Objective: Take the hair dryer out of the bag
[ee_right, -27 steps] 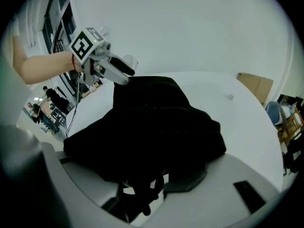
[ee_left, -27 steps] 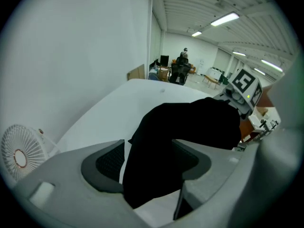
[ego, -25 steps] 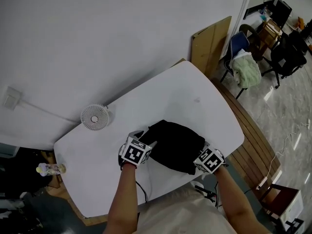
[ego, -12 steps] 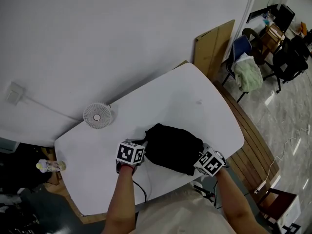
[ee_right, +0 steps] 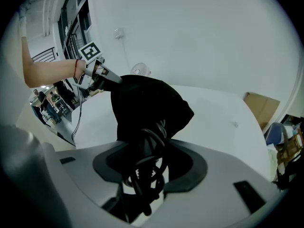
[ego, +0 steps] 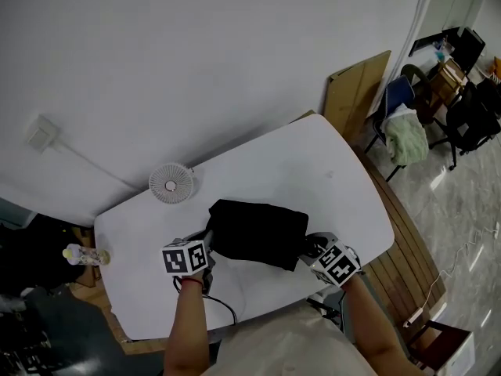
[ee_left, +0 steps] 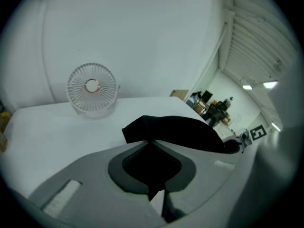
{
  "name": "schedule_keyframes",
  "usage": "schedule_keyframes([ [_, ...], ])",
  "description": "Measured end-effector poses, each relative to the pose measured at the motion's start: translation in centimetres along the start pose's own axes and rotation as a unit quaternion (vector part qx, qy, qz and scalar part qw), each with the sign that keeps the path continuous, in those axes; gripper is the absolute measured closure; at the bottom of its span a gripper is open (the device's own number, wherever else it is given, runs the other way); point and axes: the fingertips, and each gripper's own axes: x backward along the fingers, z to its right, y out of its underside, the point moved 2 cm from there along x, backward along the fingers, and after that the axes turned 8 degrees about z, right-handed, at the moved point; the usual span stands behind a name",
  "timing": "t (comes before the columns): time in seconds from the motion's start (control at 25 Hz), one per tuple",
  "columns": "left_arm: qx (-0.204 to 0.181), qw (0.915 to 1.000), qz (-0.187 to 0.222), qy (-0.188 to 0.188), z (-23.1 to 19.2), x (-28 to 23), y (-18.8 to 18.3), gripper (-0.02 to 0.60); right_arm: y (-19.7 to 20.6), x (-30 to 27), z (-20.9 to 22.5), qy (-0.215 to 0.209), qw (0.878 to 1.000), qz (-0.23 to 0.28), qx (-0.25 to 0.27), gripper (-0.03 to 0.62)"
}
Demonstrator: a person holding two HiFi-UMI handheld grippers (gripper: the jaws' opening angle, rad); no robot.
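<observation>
White wall fills most of the room behind, with a cardboard sheet [ego: 356, 92] leaning against it and chairs off to the right. A white table [ego: 313, 171] stands in front of it. On that lies the black bag [ego: 258, 232], stretched out lengthways between the person's two hands, its left corner raised off the top. Behind it, near the wall, stands a small white desk fan [ego: 171, 182], well apart from the bag. A little bottle [ego: 84, 254] sits at the far left edge.

Left gripper [ego: 207, 243] is clenched on the bag's left corner, fabric pinched thin between its jaws. Right gripper [ego: 310, 249] is at the opposite end. Its jaws stand wide around a bundle of coiled black cord [ee_right: 145, 175] that comes out from under the fabric there.

I can't see the hair dryer's body from where I stand. I'd judge it is inside the bag, just beyond that cord, so it lies leftward from the right gripper, along the bag's long axis. The right hand is the nearer one. The next pull looks to run along that same line, with the cord end going right while the left hand anchors the bag.
</observation>
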Motion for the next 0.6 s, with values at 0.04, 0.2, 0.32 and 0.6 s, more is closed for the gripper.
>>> schedule_keyframes([
  [0.04,0.021,0.9995,0.02,-0.01,-0.7,0.8,-0.2,0.565,-0.3,-0.1,0.0,0.002,1.0,0.001,0.0,0.393],
  [0.2,0.097,0.9902,0.085,-0.052,-3.0,3.9,-0.2,0.565,-1.7,-0.5,0.5,0.018,1.0,0.006,-0.013,0.392],
  [0.32,0.133,0.9804,0.113,-0.091,-5.2,6.2,1.0,0.565,-2.7,-1.0,0.9,0.035,0.999,0.009,-0.027,0.393],
  [0.6,0.188,0.9615,0.128,-0.154,-9.5,10.1,5.7,0.565,-4.9,-2.5,2.6,0.08,0.994,0.027,-0.07,0.393],
])
